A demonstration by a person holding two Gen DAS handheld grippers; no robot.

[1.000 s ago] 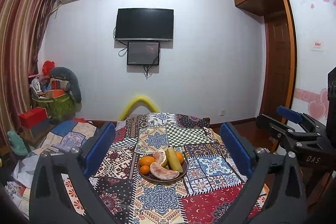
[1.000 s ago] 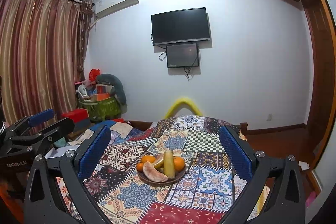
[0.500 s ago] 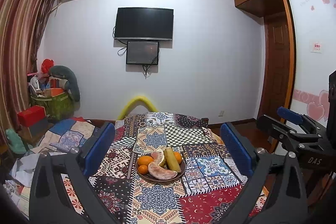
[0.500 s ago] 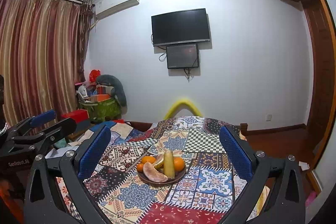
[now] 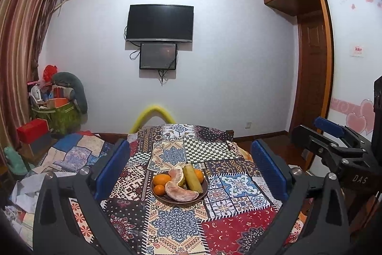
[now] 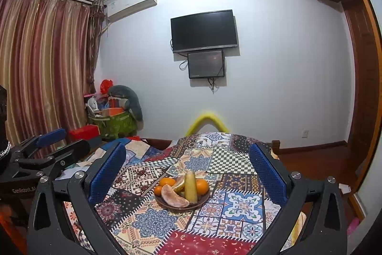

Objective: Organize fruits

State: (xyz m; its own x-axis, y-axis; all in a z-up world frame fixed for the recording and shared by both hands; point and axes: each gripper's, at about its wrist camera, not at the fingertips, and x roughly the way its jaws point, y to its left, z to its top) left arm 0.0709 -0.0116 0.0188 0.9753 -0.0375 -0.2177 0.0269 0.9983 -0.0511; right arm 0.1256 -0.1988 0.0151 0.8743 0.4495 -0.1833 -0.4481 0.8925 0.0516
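Observation:
A dark brown bowl stands on a table with a patchwork cloth. It holds oranges, peeled pomelo pieces and a yellow-green banana-like fruit. The bowl also shows in the right wrist view with the same fruit. My left gripper is open and empty, held above and short of the bowl. My right gripper is open and empty, likewise framing the bowl from a distance. Each gripper shows at the edge of the other's view.
A yellow foam loop rises behind the table's far edge. Cluttered boxes and bags stand at the left wall. A TV hangs ahead. A wardrobe and door are at the right.
Both views have shifted only slightly; the bowl sits a little lower and closer in the left wrist view. Both grippers have stayed open.

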